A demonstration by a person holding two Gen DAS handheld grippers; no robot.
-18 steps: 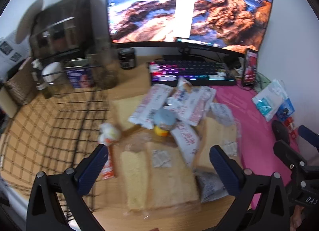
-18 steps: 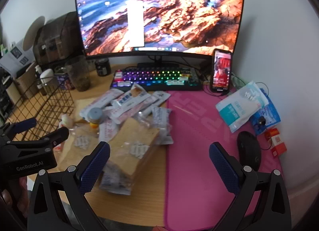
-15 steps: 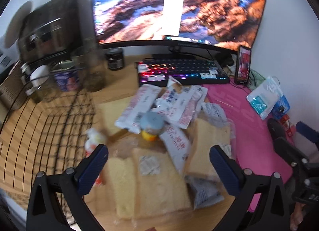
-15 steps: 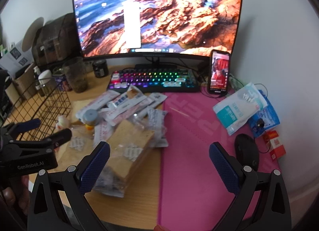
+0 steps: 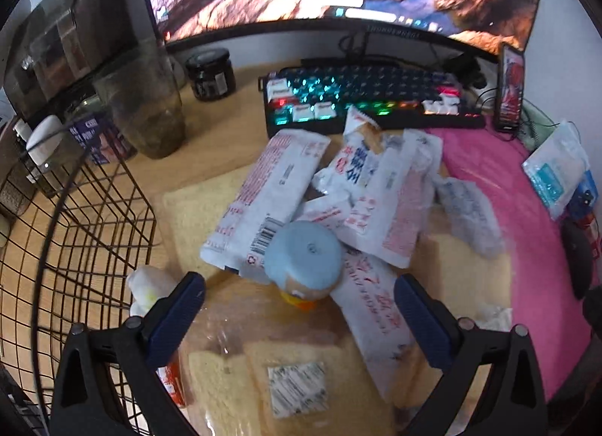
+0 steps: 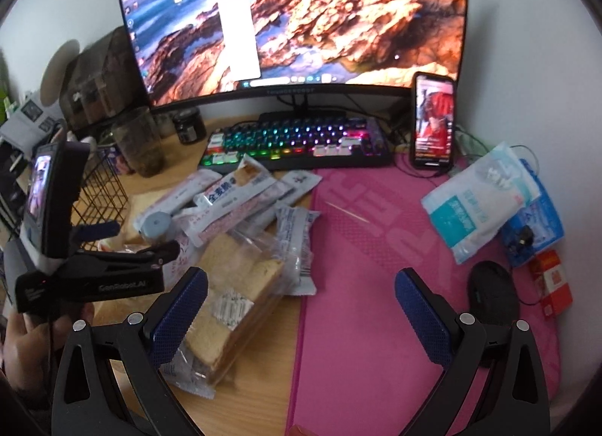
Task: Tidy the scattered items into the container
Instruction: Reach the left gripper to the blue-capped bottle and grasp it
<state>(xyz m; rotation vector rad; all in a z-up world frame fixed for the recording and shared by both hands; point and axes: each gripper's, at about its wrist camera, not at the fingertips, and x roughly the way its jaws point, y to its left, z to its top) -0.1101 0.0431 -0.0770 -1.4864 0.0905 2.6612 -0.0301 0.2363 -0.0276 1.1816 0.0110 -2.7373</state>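
Note:
A heap of snacks lies on the wooden desk: white wrapped packets, bagged sliced bread and a small bottle with a pale blue cap. My left gripper hangs open just above the bottle, its jaws wide on either side of it and touching nothing. A black wire basket stands to the left of the heap. In the right wrist view my right gripper is open over the pink mat, beside the bagged bread. The left gripper shows there at the left, over the blue-capped bottle.
Behind the heap are a lit keyboard, a large monitor, an upright phone, a dark jar and a smoky glass. A white pouch, a black mouse and a small red box sit at the mat's right.
My left gripper has moved forward and down onto the heap, so the blue-capped bottle now lies between its open jaws. My right gripper has shifted only slightly.

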